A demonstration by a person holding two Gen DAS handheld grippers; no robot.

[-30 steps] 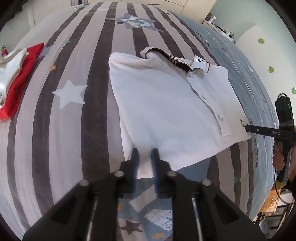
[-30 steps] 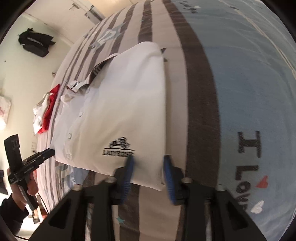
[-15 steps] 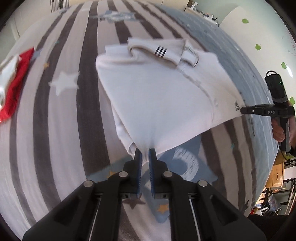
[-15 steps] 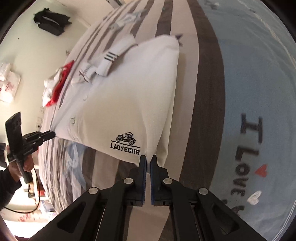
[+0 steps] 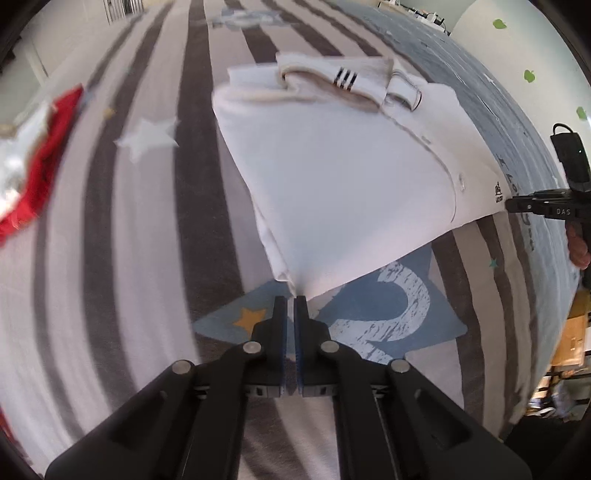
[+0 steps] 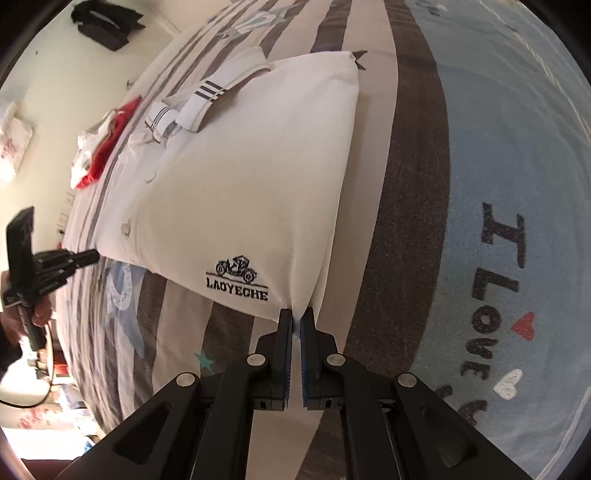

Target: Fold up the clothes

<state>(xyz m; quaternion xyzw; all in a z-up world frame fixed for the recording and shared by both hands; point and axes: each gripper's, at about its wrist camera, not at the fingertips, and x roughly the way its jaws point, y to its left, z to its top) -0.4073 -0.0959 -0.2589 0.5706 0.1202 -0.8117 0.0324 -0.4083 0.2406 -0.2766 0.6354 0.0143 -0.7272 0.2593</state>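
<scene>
A white polo shirt [image 5: 351, 177] with a striped collar and a black LAOYECHE logo lies partly folded on the striped bedspread [image 5: 122, 258]. My left gripper [image 5: 294, 300] is shut on the shirt's near left corner. My right gripper [image 6: 295, 313] is shut on the near right corner of the shirt [image 6: 240, 177], beside the logo. The near edge is lifted and stretched taut between both grippers, above the bed. The collar end rests on the bed. The right gripper also shows in the left wrist view [image 5: 511, 205], and the left gripper in the right wrist view [image 6: 94, 255].
A red and white pile of clothes [image 5: 26, 162] lies at the bed's left side; it also shows in the right wrist view [image 6: 99, 147]. The bedspread [image 6: 498, 184] has a blue area with "I LOVE" lettering on the right. Dark clothing [image 6: 107, 26] hangs on the far wall.
Both grippers closed on the shirt's near corners and lifted the near edge off the bed, pulling it taut. The view has moved lower and closer to the bed.
</scene>
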